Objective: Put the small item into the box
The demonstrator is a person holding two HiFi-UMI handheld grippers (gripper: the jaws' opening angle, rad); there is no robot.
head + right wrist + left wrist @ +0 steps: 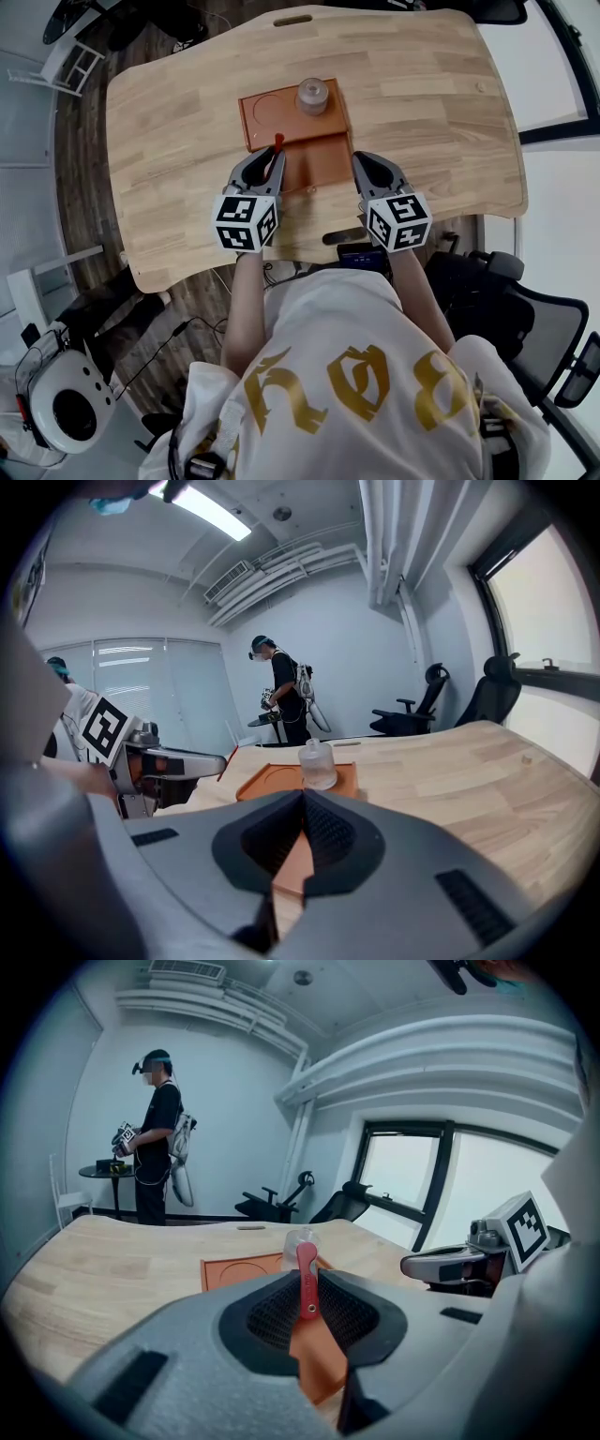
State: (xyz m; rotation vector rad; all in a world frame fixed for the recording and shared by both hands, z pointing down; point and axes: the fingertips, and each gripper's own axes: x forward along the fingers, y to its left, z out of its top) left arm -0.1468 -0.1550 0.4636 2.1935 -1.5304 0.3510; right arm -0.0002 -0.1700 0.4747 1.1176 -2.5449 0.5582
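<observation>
— What do the two hand-held grippers hold, nearest to the person?
— The left hand-held gripper point(277, 161) is closed on a small red piece point(307, 1265), which stands upright between its jaws. The right hand-held gripper point(357, 163) has its jaws together, with nothing between them.
— Where is the red piece?
— Above the near left part of the orange box point(321, 157) on the table point(422, 103), not yet lying inside. A clear jar point(312, 95) stands in the box's far right corner. Far behind, a person point(155, 1138) stands.
</observation>
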